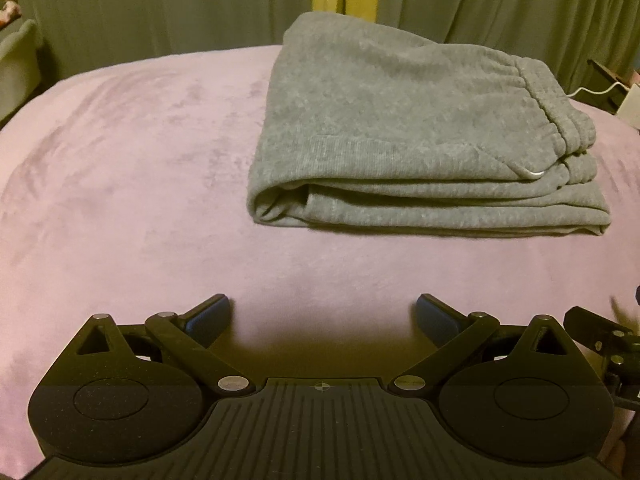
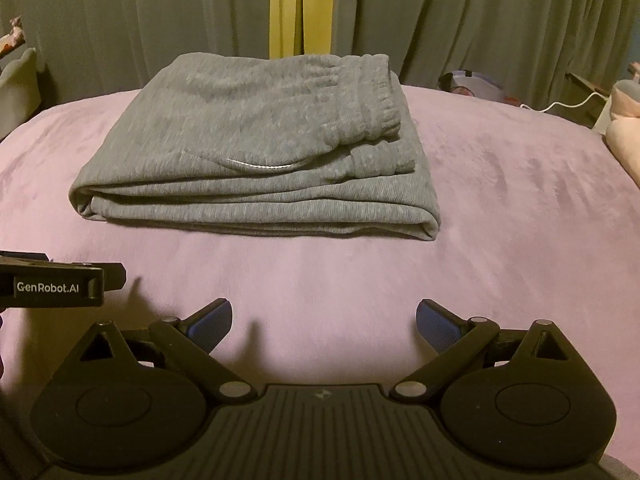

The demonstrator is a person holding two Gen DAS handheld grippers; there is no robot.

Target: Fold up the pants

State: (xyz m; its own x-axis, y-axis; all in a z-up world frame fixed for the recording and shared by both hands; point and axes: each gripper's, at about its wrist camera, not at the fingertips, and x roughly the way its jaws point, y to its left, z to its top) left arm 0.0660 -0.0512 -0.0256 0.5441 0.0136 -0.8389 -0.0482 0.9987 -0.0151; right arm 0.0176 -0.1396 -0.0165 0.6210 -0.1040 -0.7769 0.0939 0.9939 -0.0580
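Grey sweatpants (image 1: 404, 132) lie folded into a thick rectangular stack on the pink blanket (image 1: 132, 184), with the elastic waistband on top at the right. In the right wrist view the pants (image 2: 256, 152) sit ahead and to the left. My left gripper (image 1: 322, 314) is open and empty, held back from the pants' near edge. My right gripper (image 2: 324, 320) is open and empty, also short of the pants. Part of the left gripper's body (image 2: 56, 282) shows at the left edge of the right wrist view.
Grey curtains (image 2: 480, 20) with a yellow gap hang behind the bed. A white cable (image 2: 568, 104) and pink bedding (image 2: 624, 136) lie at the far right. A cushion (image 1: 16, 60) stands at the far left.
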